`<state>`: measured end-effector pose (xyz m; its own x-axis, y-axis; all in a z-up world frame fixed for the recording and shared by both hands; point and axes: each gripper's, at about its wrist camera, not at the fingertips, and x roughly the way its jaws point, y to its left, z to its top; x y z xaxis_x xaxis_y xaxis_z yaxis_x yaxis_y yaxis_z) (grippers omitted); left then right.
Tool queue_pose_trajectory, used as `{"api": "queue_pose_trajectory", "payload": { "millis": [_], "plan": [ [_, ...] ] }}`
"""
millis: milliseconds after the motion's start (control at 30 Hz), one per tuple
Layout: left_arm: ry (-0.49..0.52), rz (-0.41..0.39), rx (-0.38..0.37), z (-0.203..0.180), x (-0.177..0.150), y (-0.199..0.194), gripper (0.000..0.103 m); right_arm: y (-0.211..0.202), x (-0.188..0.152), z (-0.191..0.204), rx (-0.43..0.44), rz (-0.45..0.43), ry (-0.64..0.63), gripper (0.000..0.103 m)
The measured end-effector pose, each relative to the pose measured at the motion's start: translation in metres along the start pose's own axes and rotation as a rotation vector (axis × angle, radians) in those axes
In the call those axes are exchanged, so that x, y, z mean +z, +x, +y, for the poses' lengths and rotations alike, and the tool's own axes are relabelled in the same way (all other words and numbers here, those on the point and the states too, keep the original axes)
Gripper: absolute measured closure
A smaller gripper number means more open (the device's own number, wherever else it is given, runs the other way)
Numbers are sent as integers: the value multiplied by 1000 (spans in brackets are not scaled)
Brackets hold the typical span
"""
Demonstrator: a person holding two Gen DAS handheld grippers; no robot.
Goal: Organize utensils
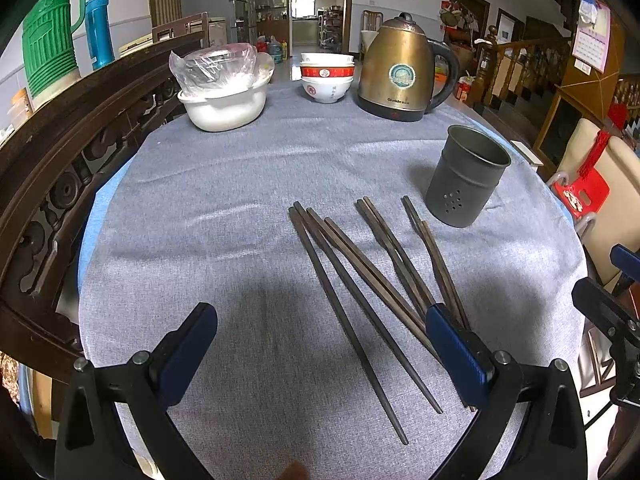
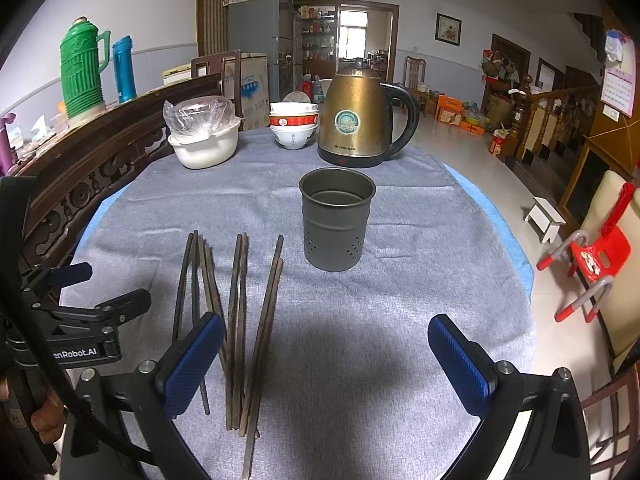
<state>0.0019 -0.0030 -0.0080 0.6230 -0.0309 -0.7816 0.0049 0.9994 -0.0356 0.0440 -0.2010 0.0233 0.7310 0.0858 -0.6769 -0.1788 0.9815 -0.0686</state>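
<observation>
Awaiting: every dark wooden chopstick (image 1: 352, 280) (image 2: 240, 320) lies loose on grey cloth, just left of grey perforated metal holder (image 1: 466, 176) (image 2: 336, 220)
Holder: empty, upright
Left gripper (image 1: 320, 354): jaws wide, nothing held
Right gripper (image 2: 326, 360): jaws wide, nothing held
Done: none stowed

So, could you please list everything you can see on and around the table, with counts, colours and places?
chopsticks: about eight, dark brown, lying loose on the cloth, near side
utensil holder: one, dark grey metal, perforated, upright, empty, beyond the chopsticks
kettle: one, brass-coloured with black handle, far side
bowls: a stack, white and red, left of the kettle
basin: one, white, holding a clear plastic bag, far left
tablecloth: one, grey, over the table
thermos flasks: two, green and blue, behind the carved wooden rail
red chair: one, on the floor to the right
left gripper: fingers blue-padded, open, holding nothing
right gripper: fingers blue-padded, open, holding nothing
</observation>
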Motion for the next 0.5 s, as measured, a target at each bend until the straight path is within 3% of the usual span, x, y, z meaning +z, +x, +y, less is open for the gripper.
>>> {"api": "queue_pose_trajectory", "payload": {
  "millis": [500],
  "plan": [
    [3, 8, 1, 1, -1, 2, 0, 2, -2, -1, 1, 11, 3, 0]
  ]
}}
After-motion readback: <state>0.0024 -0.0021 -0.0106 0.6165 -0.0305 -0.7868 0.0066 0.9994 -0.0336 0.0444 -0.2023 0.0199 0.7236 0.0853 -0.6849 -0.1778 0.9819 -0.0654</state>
